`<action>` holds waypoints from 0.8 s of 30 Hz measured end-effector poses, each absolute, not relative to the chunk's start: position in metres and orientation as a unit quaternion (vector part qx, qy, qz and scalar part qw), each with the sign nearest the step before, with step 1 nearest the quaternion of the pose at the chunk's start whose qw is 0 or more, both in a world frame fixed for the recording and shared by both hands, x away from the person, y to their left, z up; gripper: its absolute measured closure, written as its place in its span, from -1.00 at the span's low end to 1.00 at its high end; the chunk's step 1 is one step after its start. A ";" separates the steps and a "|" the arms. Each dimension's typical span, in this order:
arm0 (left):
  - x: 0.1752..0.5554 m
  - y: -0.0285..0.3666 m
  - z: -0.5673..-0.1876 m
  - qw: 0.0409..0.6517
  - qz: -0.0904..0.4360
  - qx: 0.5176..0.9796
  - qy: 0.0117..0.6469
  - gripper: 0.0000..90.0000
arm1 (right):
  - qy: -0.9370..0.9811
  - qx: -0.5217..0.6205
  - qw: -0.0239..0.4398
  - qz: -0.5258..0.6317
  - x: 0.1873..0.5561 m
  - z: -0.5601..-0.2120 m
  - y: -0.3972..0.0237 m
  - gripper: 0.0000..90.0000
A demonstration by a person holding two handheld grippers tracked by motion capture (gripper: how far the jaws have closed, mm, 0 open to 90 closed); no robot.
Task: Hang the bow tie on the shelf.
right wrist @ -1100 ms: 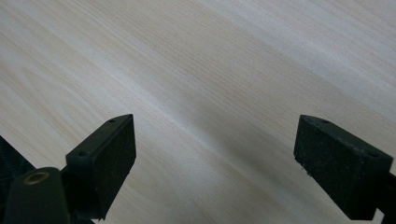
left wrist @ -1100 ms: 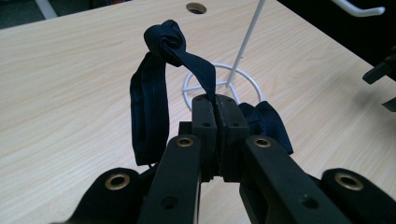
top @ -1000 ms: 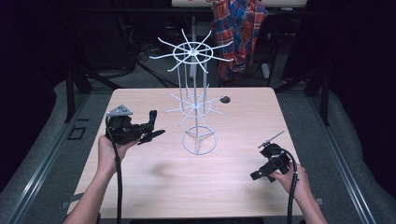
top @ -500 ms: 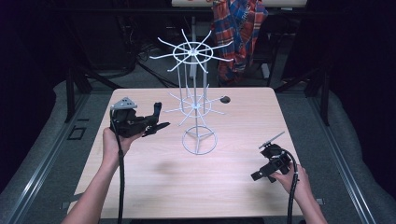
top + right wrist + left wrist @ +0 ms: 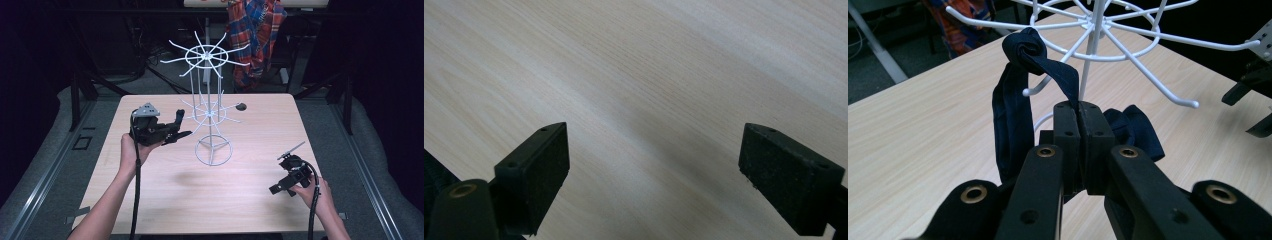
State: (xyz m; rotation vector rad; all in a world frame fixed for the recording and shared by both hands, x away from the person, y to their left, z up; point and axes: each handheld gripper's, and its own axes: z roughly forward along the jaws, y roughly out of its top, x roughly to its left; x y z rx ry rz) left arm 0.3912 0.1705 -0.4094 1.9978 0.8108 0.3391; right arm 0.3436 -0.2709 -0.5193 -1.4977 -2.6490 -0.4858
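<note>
My left gripper [image 5: 181, 133] is shut on a dark blue fabric loop [image 5: 1010, 115], which stands up from the closed jaws. It hangs above the table just left of the lower tier of a white wire spinner rack [image 5: 210, 112]. In the left gripper view the tip of one rack arm [image 5: 1025, 92] shows in the gap of the loop; I cannot tell whether it passes through. More of the fabric [image 5: 1138, 130] bunches behind the jaws. My right gripper [image 5: 286, 184] hovers low over the table's front right, open [image 5: 654, 160], with bare wood between its jaws.
The rack's ring base [image 5: 213, 150] stands mid-table, and its upper tier [image 5: 205, 54] spreads wide above. A small dark object [image 5: 241, 106] lies behind the rack on the wooden table [image 5: 165, 200]. A plaid cloth [image 5: 255, 35] hangs beyond the far edge.
My left gripper has carried the fabric loop to the right and slightly up, closer to the rack's lower arms. The right gripper has stayed put.
</note>
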 end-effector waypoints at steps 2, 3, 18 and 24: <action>0.392 0.170 -0.410 0.462 0.138 0.811 0.331 0.95 | -0.859 -0.485 0.030 -0.159 0.343 -0.519 -0.270 -0.72; 0.394 0.168 -0.411 0.464 0.134 0.812 0.329 0.95 | -0.858 -0.486 0.033 -0.160 0.343 -0.519 -0.270 -0.72; 0.406 0.147 -0.423 0.465 0.120 0.822 0.307 0.95 | -0.846 -0.502 0.030 -0.179 0.345 -0.522 -0.272 -0.72; 0.405 0.140 -0.431 0.455 0.124 0.828 0.303 0.95 | -0.849 -0.497 0.033 -0.173 0.346 -0.521 -0.273 -0.73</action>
